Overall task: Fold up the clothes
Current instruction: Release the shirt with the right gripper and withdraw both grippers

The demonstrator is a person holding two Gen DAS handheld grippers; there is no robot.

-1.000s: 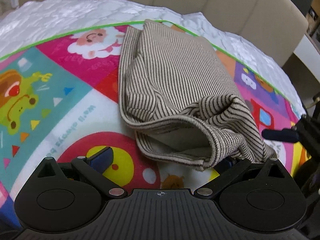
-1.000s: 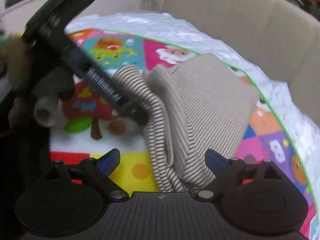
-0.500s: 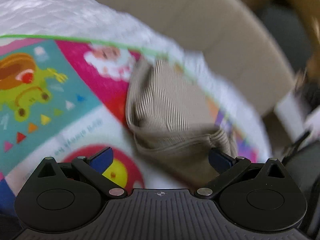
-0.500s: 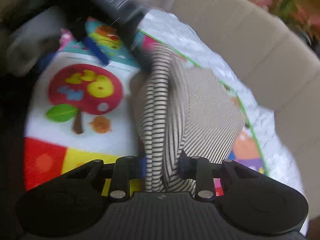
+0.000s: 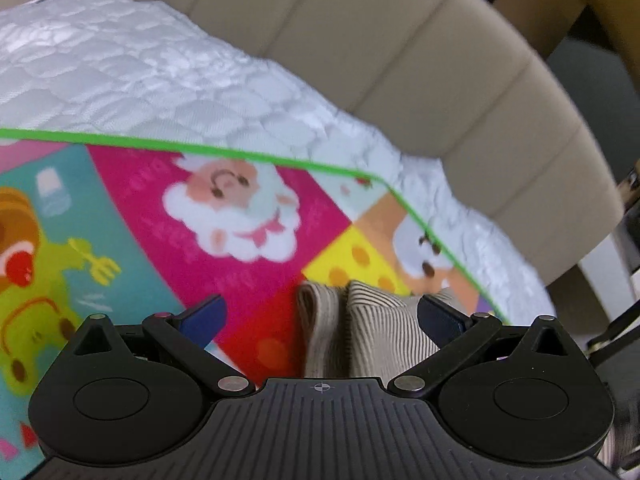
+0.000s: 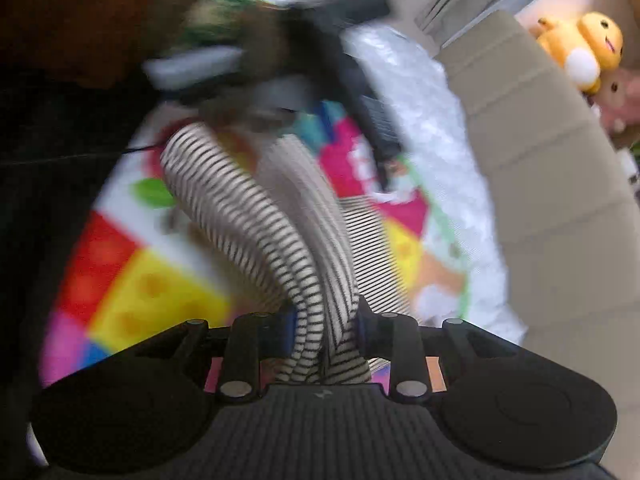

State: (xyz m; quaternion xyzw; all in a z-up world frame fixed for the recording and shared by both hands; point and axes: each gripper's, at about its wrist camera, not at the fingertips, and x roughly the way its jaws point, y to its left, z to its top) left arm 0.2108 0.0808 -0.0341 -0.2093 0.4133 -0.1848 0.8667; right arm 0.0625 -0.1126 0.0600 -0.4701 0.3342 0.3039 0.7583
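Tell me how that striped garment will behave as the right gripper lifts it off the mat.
Probably floppy: the striped garment bends in a soft arc away from the right gripper, which is shut on a bunched edge. It likely sags and may unfold, since the loose layers seen between the left gripper's open fingers are not held. It looks light, and the knit seems unlikely to slip.

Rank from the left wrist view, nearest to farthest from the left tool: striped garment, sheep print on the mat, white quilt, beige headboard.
1. striped garment, between the open fingers of the left tool
2. sheep print, ahead on the mat
3. white quilt, beyond the green edge
4. beige headboard, at the back
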